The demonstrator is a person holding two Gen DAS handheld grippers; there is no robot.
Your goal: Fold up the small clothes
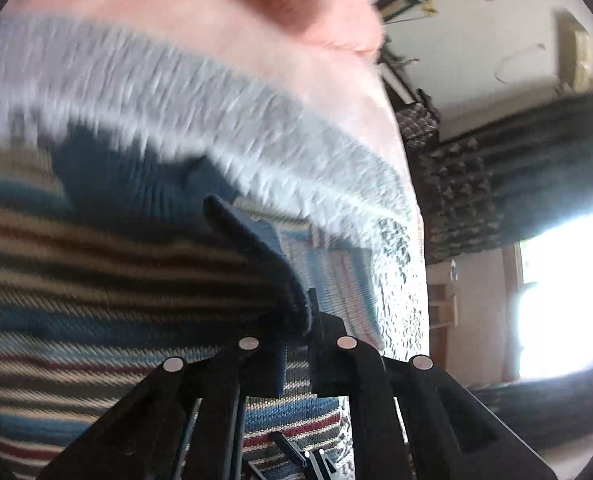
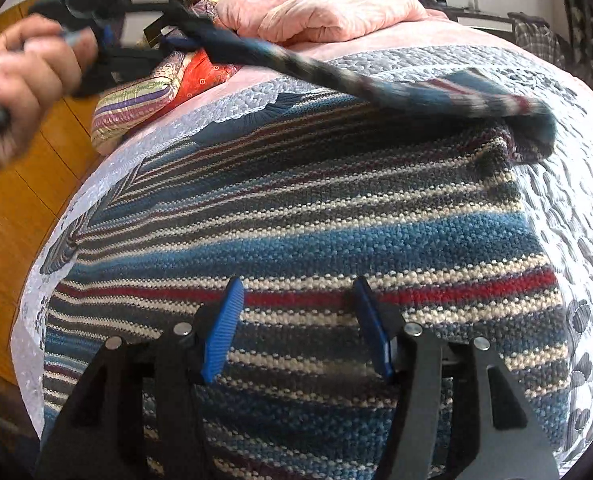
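The left gripper (image 1: pixel 310 312) has its fingers pressed together, pinching a dark blue edge of the striped sweater (image 2: pixel 296 216) and holding it lifted. The person's left hand (image 2: pixel 28 76) grips its handle, blurred. The right gripper (image 2: pixel 296 300) hangs low over the knit, its blue-padded fingers (image 2: pixel 222 328) spread wide apart, holding nothing.

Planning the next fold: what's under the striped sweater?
The striped sweater lies on a grey quilted bedspread, visible around its edges. Anything directly beneath the sweater is covered.
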